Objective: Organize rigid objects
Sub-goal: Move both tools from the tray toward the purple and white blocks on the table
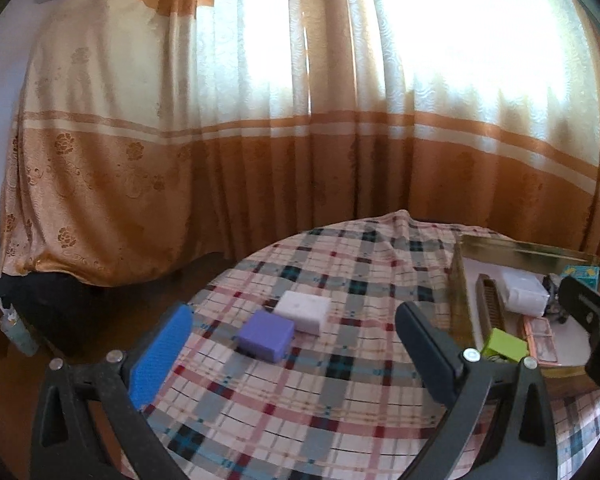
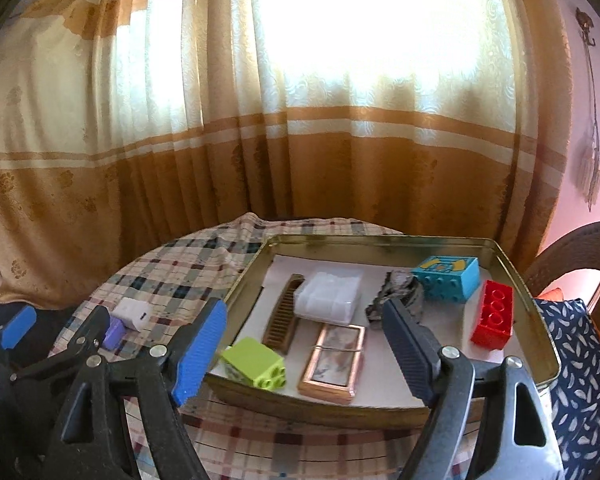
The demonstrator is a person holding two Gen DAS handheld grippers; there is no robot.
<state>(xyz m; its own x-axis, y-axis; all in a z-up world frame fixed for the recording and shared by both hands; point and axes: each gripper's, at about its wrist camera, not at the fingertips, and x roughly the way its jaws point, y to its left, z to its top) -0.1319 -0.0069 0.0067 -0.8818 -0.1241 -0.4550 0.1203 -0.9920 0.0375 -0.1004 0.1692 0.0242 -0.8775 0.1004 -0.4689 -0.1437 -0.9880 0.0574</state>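
Observation:
On the checked tablecloth lie a purple block [image 1: 265, 336] and, touching its far side, a white block [image 1: 303, 311]; both sit just ahead of my left gripper [image 1: 288, 360], whose jaws stand wide open and empty. My right gripper [image 2: 304, 344] is open too, hovering over the near edge of a gold metal tray [image 2: 532, 292]. Inside the tray are a lime green brick [image 2: 256, 364], a small framed picture [image 2: 334, 362], a brown comb [image 2: 285, 316], a clear plastic box [image 2: 328, 298], a patterned bundle [image 2: 400, 294], a blue brick [image 2: 448, 278] and a red brick [image 2: 494, 314].
Orange and cream curtains [image 1: 260, 140] hang close behind the round table. A wicker chair with a feather-print cushion [image 2: 576, 364] stands at the right. The left gripper [image 2: 60, 340] shows at the lower left of the right wrist view, with the purple block [image 2: 114, 330] and white block [image 2: 132, 312] beyond it.

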